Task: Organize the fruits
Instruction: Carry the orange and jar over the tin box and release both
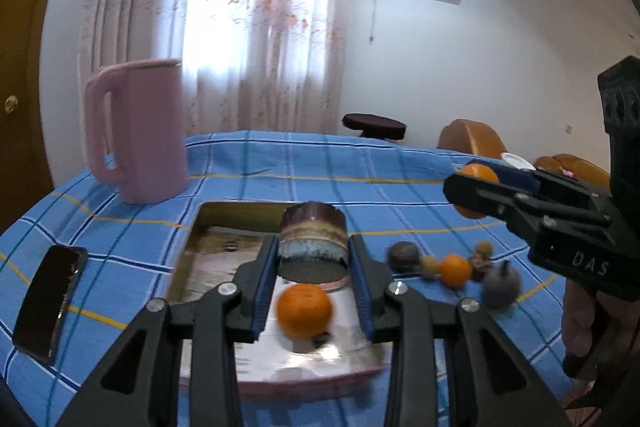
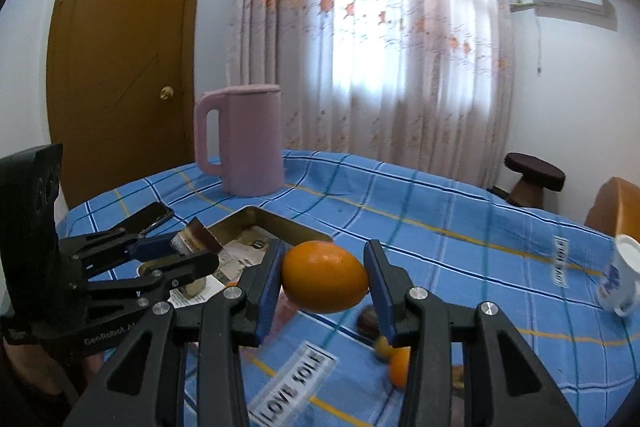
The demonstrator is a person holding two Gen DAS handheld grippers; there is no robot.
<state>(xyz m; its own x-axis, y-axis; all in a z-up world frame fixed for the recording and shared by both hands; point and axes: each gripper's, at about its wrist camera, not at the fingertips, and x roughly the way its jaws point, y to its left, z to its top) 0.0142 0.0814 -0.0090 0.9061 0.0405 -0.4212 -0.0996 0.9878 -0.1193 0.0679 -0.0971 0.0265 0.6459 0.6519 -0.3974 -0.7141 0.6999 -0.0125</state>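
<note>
From the left wrist view, the left gripper [image 1: 313,259] has its fingers [image 1: 267,279] closed on a round layered cake-like piece [image 1: 313,245], held above a gold tray [image 1: 192,247] near the middle of the counter [image 1: 280,163]; an orange [image 1: 305,311] already lies in the tray below. Loose fruit [image 1: 454,269] sits just right of the tray. Best lowered level over bare tray floor, clear of that orange. From the right wrist view, the right gripper [image 2: 325,277] grips an orange fruit [image 2: 325,278] squarely between both fingers [image 2: 269,283], above the counter beside the tray's near right edge.
</note>
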